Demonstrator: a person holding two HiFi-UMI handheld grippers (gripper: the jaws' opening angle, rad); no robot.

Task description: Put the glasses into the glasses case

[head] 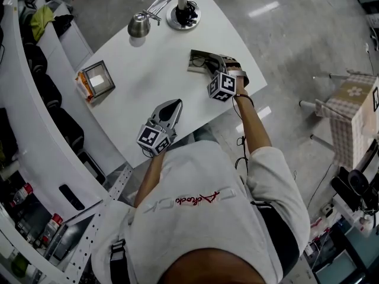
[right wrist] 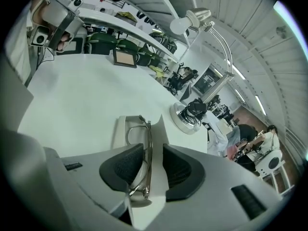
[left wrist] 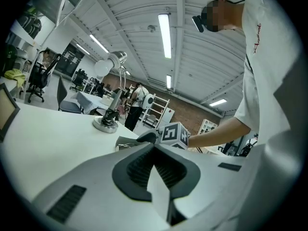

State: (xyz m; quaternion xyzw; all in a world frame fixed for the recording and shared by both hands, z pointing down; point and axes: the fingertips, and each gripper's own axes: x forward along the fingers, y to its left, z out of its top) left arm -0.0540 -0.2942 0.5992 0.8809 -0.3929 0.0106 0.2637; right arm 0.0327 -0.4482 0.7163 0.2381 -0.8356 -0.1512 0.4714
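The glasses lie inside the open glasses case, frame uppermost, with one lens showing against the pale lining. In the head view you find the glasses case at the right edge of the white table, roughly midway along that edge.

Your right gripper points steeply down over the case. Its fingers are released: the dark pads stand apart on either side of the frame's top bar, with a clear gap on the right-hand side, and neither pad presses on the frame. In the head view the right gripper covers the near end of the case, its marker cube just behind.

Your left gripper sits well apart from the case, near the table's near edge, pointing almost level across the surface. In the left gripper view the left gripper has its fingers clenched tip to tip with nothing between them; only bare table shows through the wedge behind the tips.

A desk lamp stands at the far corner of the table, its shade hanging low over the surface. A square framed object with an orange edge rests near the left edge.
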